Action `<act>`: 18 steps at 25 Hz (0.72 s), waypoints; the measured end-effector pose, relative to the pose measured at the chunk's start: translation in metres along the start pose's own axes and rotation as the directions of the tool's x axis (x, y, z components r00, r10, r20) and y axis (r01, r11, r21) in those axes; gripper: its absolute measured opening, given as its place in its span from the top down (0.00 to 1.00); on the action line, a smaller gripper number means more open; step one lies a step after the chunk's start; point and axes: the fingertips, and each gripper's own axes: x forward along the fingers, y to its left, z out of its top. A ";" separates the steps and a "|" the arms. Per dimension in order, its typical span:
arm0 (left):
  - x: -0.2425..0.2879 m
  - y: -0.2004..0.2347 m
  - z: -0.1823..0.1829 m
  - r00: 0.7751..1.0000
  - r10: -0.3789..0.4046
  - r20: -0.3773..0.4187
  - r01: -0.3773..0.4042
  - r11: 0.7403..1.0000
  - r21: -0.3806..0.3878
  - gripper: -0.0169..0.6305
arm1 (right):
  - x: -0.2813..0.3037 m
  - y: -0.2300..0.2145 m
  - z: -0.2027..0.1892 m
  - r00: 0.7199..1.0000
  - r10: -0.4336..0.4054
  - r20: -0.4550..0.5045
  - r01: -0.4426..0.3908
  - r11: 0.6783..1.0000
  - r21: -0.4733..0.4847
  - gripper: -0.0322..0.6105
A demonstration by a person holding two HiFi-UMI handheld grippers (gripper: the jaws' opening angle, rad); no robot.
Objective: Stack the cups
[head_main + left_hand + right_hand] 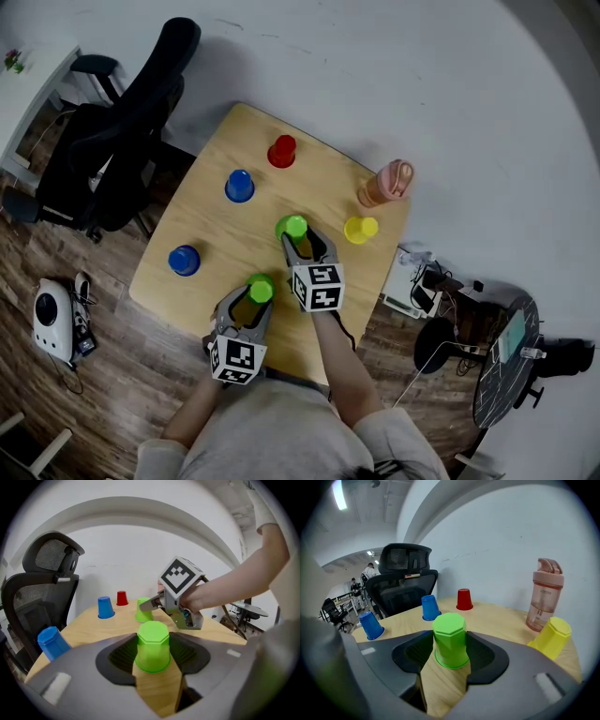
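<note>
Cups of coloured plastic stand upside down and apart from one another on the light wooden table (pixel 314 183), none stacked on another. Two are bright green and look alike: tapered walls, an eight-sided base facing up, and a thin flared rim flat on the wood. The near green cup (pixel 152 646) stands towards the table edge closest to the person, between the jaws of the left gripper (pixel 257 296). The jaws are spread wide and the ribbed black pads lie against the cup's two sides, so it is gripped while resting on the table. The far green cup (pixel 450 640) stands just beyond it, near the table's middle, and is held the same way by the right gripper (pixel 301 236), with a pad closed against each flank and its rim on the wood. The two green cups are close together but do not touch. A yellow cup (pixel 360 230) stands just to the right of the far green cup. A translucent pink bottle (pixel 386 183) stands upright beyond the yellow cup, at the table's right edge. A red cup (pixel 281 151) stands at the far side. One blue cup (pixel 239 186) stands between the red cup and the green ones, and a second blue cup (pixel 184 260) stands near the left edge. A black office chair (pixel 122 122) stands on the floor beside the table's left far corner.
</note>
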 end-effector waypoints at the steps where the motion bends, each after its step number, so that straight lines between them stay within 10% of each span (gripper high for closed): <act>1: 0.000 0.000 0.000 1.000 0.000 0.000 0.000 1.000 -0.001 0.56 | -0.003 0.001 0.003 1.000 0.006 0.010 -0.006 1.000 -0.012 0.61; 18: 0.003 0.000 0.002 1.000 0.025 -0.009 -0.025 1.000 0.006 0.56 | -0.107 0.031 -0.052 0.997 0.065 -0.037 -0.067 0.997 -0.047 0.63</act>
